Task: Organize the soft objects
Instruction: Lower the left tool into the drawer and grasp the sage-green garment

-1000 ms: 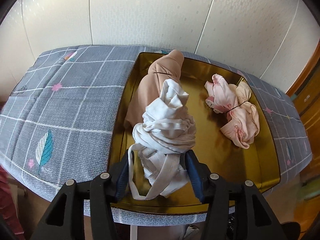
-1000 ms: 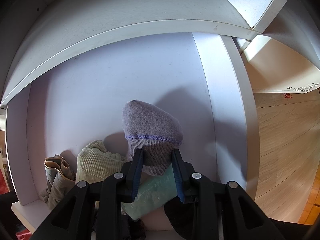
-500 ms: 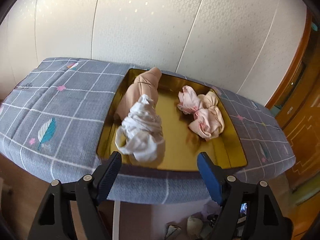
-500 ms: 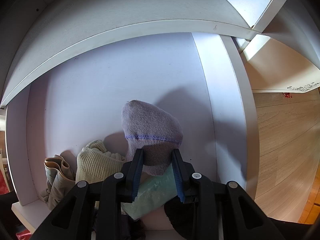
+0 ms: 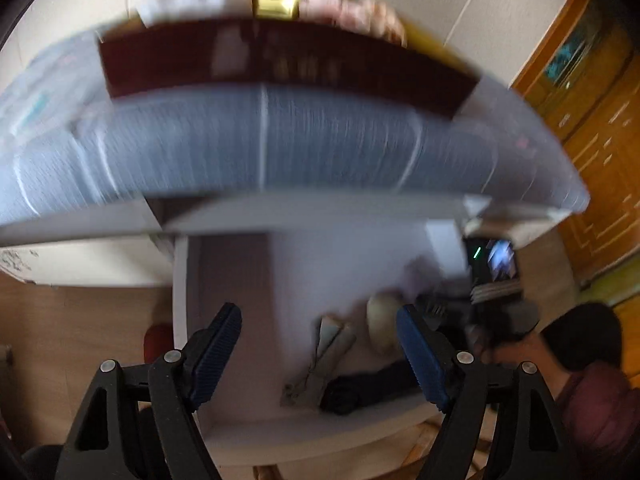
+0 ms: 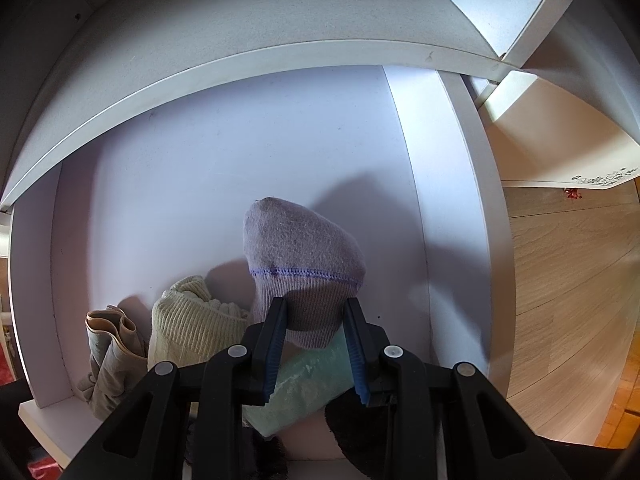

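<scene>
**Tongs: right pair pinching a grey sock in the shelf cubby, left pair spread and empty**

Right tongs (image 6: 314, 350) are closed narrow on the ribbed cuff of a grey sock (image 6: 302, 256); left tongs (image 5: 320, 354) stand wide apart with nothing between the blue pads.

Largest first: the white shelf cubby (image 6: 240, 152) frames the whole right wrist view. Above it, in the badly blurred left wrist view, sits the bench under a grey patterned cloth (image 5: 280, 148), carrying a gold tray (image 5: 276, 2) with pale bundles too smeared to name.

Inside the cubby, the sock is held clear of the back wall. Its long axis runs away from the camera, rounded toe end pointing up and deeper in, cuff towards the tongs. A purple stitched seam crosses it where the fuzzy toe meets the ribbing.

I judge it very light, limp and compressible, not slippery and in no way fragile. The ribbed cuff is the denser part, so the present hold looks sound; a grip nearer the toe would likely let it droop or unroll.

Left of it lie a cream ribbed knit roll (image 6: 192, 324), just beside the sock, and a beige folded garment (image 6: 108, 344) against the side wall. Below the pads a pale green bundle (image 6: 304, 388) and a dark fuzzy piece (image 6: 352, 420) show at the front edge.
</scene>
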The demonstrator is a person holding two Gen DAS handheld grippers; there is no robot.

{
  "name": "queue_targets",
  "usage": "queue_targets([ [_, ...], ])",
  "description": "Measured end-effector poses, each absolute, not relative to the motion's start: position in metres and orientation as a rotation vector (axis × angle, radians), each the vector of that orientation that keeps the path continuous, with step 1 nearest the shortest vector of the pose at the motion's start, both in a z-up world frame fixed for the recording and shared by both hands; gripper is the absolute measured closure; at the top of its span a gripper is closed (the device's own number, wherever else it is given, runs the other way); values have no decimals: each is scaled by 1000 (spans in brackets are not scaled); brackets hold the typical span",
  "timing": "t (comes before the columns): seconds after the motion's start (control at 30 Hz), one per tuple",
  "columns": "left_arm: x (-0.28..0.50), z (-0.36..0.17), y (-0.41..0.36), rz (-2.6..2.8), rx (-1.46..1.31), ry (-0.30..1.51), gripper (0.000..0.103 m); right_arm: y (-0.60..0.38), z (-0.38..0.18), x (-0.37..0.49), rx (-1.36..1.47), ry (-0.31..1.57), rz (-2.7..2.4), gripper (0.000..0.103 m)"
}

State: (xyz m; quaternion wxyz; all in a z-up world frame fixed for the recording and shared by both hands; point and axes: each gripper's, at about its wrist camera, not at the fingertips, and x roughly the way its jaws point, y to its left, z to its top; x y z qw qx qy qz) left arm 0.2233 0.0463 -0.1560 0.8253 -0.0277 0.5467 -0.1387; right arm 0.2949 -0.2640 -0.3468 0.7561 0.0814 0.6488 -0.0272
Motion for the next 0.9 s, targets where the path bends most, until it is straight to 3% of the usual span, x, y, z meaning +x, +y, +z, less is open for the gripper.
queue_targets([
  [0.2, 226, -233, 20, -277, 69, 1384, 25, -263, -347, 294, 182, 1412, -57, 75],
  [0.43, 229, -293, -7, -333, 200, 1502, 27, -269, -349, 292, 207, 1406, -50, 75],
  [0.63, 227, -332, -19, -368, 257, 1580, 43, -281, -338, 288, 258, 1363, -61, 71],
  [0.9, 230, -355, -16, -333, 242, 1611, 45, -285, -336, 290, 282, 1349, -48, 67],
])
